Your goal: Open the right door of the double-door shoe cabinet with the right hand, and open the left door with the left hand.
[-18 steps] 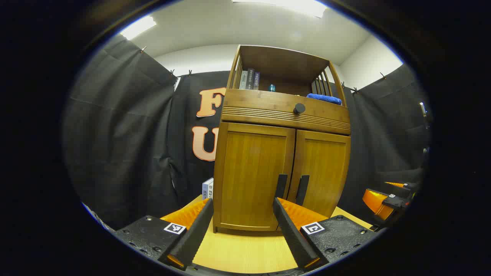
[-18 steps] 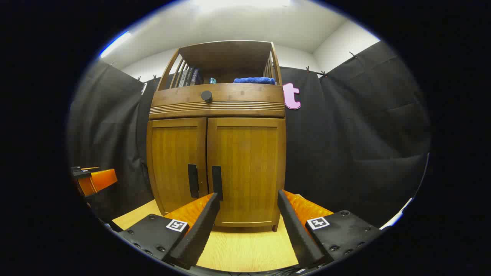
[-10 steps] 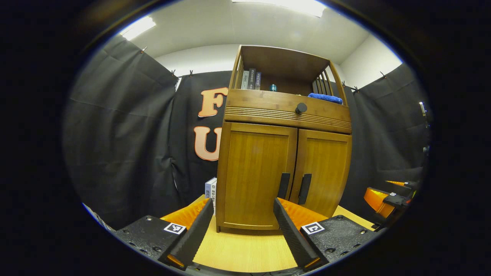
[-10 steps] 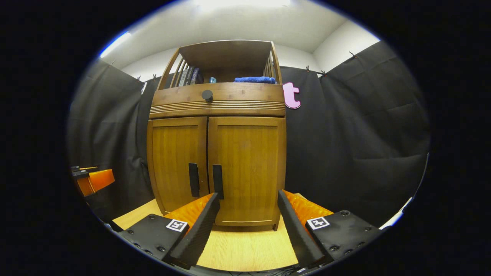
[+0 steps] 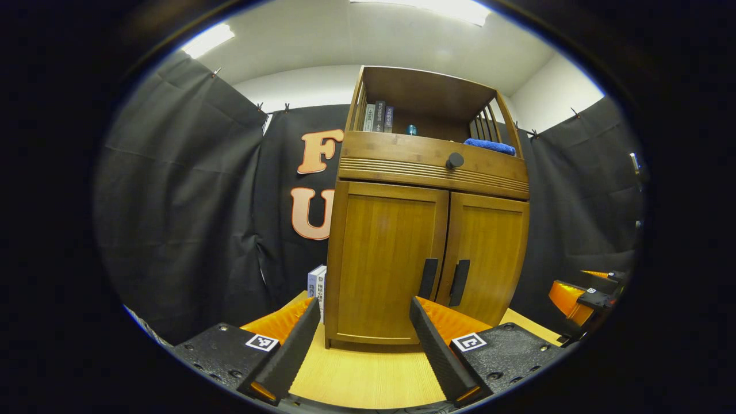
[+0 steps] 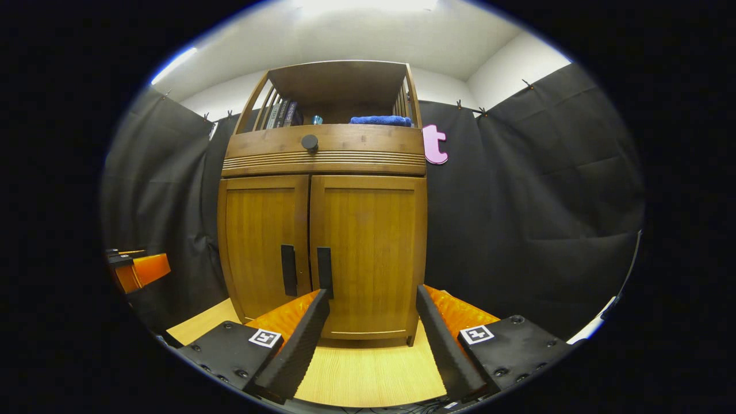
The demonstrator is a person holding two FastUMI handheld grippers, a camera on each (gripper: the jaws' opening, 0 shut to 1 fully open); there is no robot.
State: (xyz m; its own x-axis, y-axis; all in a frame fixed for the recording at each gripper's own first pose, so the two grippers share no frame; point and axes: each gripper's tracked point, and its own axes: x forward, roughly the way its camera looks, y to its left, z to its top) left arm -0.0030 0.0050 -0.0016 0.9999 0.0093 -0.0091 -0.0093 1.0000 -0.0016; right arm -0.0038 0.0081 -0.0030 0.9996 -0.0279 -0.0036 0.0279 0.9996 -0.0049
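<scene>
The wooden shoe cabinet stands in front of me with both doors shut. In the left gripper view its left door (image 5: 382,259) and right door (image 5: 489,253) meet at two dark vertical handles (image 5: 428,279) (image 5: 460,283). My left gripper (image 5: 363,305) is open and empty, a short way before the left door. In the right gripper view the right door (image 6: 371,247) faces my right gripper (image 6: 372,293), which is open, empty and apart from the door. The right door's handle (image 6: 325,265) stands just above its left fingertip (image 6: 322,299). Each view catches the other gripper at its edge (image 5: 581,299) (image 6: 138,270).
Above the doors is a drawer with a round dark knob (image 5: 454,160). The open shelf on top holds books (image 5: 376,117) and a blue cloth (image 5: 489,146). A small box (image 5: 316,284) leans by the cabinet's left side. Everything stands on a light wooden surface (image 5: 368,374).
In the left gripper view the cabinet has drifted a little to the right. The right gripper view has barely changed. Both doors remain shut and both grippers remain open.
</scene>
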